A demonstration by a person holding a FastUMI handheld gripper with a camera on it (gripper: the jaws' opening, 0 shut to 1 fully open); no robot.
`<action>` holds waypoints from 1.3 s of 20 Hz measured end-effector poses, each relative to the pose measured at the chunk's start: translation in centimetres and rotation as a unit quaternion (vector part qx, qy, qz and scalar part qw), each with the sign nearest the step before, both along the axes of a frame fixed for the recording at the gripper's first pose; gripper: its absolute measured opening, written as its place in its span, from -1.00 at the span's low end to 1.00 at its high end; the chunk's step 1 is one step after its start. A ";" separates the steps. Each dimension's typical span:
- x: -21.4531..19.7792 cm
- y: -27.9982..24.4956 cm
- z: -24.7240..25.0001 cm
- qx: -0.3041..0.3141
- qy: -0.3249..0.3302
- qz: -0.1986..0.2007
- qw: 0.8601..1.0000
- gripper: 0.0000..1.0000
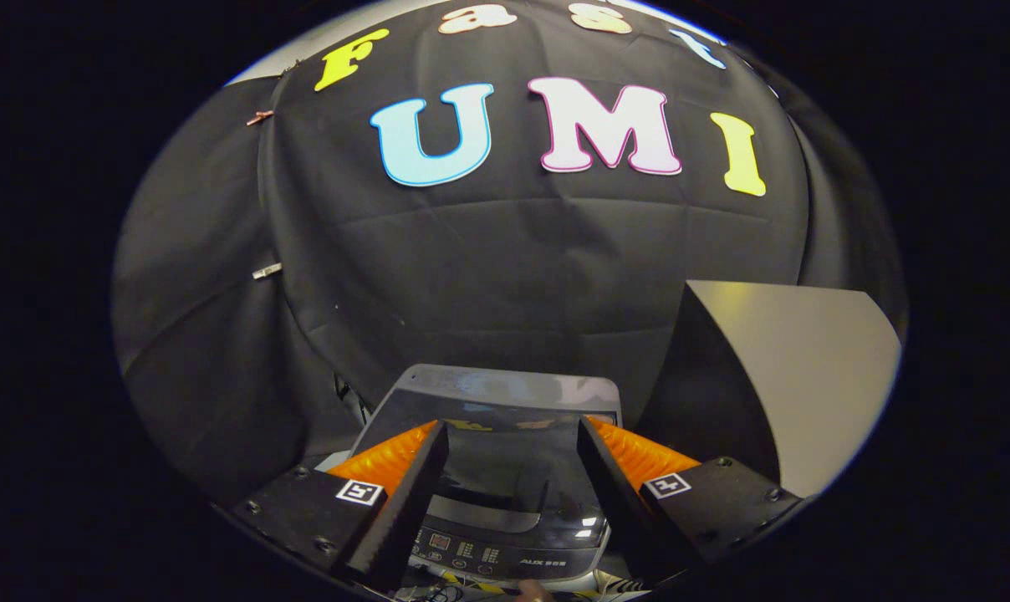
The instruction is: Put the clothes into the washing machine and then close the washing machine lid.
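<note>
The gripper (513,439) is held above the washing machine (505,468), looking down over it and toward the booth wall. Its two fingers (409,493) stand wide apart and hold nothing; the gap between them is open, and the machine's top shows through it.

Nearest, low between the fingers, lies the control panel (488,556) of the washing machine, a dark strip with small buttons and a little display, too small to read. Just ahead of the panel is the curved handle recess of the lid (497,451). The lid is down, flat on the machine, dark and glossy, with reflections on it. It runs forward between the fingers to the grey back edge of the machine, which lies just beyond the fingertips.

At the very bottom, below the panel, a striped yellow-and-black strip (471,585) and some cables can be made out, though blurred.

To the right of the machine, beyond the right finger, stands a tall box-like thing (772,376) with a dark side face and a pale, lit face; what it is cannot be told.

Farther off, black cloth (505,267) hangs as the wall behind everything, creased and folded, with two small clips (266,271) on its left part.
</note>
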State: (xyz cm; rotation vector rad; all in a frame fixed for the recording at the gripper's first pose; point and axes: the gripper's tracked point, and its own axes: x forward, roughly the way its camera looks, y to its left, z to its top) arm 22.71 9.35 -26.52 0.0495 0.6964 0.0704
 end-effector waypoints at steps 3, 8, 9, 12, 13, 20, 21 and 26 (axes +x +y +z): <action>-1.0 -0.3 3.2 0.000 -0.037 0.010 0.999 0.94; -3.5 -1.1 9.5 0.015 -0.109 0.025 0.994 0.95; -4.0 -1.3 10.8 0.016 -0.125 0.028 0.992 0.95; -6.6 -2.9 15.2 0.010 -0.178 0.034 0.983 0.96; -7.5 -3.3 16.3 0.009 -0.193 0.036 0.980 0.96; -13.6 -7.8 23.7 -0.010 -0.289 0.029 0.957 0.96; -14.7 -8.3 24.7 -0.007 -0.302 0.026 0.953 0.96; -19.4 -11.2 27.6 -0.007 -0.347 0.010 0.938 0.96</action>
